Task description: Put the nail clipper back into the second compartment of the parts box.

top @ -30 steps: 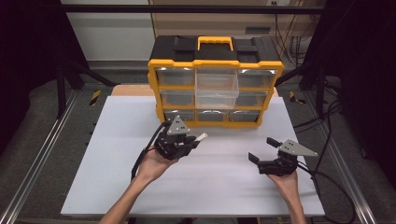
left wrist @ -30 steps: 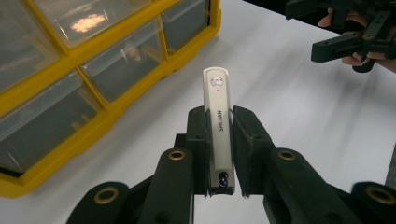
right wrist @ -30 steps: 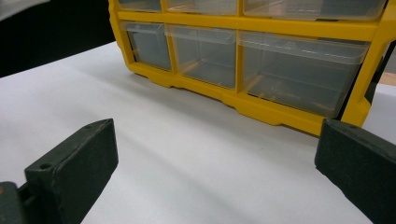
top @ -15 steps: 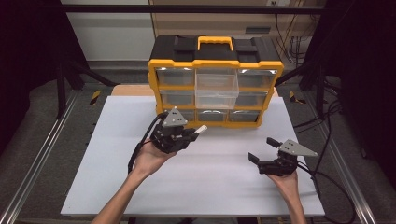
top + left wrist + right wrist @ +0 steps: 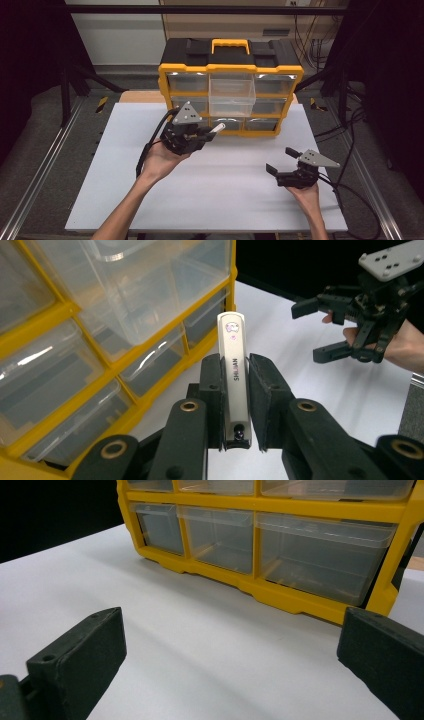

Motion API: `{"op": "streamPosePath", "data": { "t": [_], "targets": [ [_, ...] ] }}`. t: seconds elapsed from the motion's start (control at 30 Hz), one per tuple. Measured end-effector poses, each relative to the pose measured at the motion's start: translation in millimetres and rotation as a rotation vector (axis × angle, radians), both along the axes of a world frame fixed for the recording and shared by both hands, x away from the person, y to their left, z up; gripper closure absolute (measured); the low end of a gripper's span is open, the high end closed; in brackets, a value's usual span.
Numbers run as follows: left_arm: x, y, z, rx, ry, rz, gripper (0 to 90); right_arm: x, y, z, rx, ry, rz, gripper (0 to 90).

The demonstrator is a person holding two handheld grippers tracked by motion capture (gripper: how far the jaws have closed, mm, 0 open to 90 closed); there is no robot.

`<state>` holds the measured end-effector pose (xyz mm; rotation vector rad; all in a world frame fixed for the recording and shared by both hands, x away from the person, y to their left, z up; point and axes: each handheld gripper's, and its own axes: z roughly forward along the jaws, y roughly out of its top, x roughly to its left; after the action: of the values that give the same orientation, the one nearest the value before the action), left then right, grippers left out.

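My left gripper has lifted toward the open drawer, pinching the nail clipper, which may snag its rim.

nail clipper — silver, slim | clamped lengthwise | tip toward drawers

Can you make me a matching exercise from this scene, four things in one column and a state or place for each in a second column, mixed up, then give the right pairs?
Things:
1. left gripper
2. right gripper
3. middle drawer of the organizer's top row
4. nail clipper

States or places:
A. pulled out toward the person
B. jaws wide apart, nothing between them
C. clamped between two black pads, tip pointing at the drawers
D. shut on a slim white item, raised in front of the organizer

Pairs: 1-D, 2-B, 3-A, 4-C
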<state>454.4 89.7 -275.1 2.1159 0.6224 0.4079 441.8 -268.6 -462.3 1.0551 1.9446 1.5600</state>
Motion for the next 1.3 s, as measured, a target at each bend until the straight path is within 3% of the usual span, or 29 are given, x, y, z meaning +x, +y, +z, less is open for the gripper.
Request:
{"op": "streamPosePath", "data": {
  "t": [0.47,1.03,1.3],
  "targets": [
    [1.2,-7.4,34.0,-0.027,-0.04,-0.009,76.9,0.2,-0.4,0.1,0.001,-0.004,0.002,0.3],
    [8.7,-9.1,62.5,-0.066,-0.075,0.011,76.9,0.1,-0.3,0.2,0.001,0.0,0.002,0.2],
    [19.4,-10.8,73.1,-0.08,-0.081,0.027,76.9,0.2,-0.8,0.4,0.002,-0.003,0.005,0.2]
  ]
}}
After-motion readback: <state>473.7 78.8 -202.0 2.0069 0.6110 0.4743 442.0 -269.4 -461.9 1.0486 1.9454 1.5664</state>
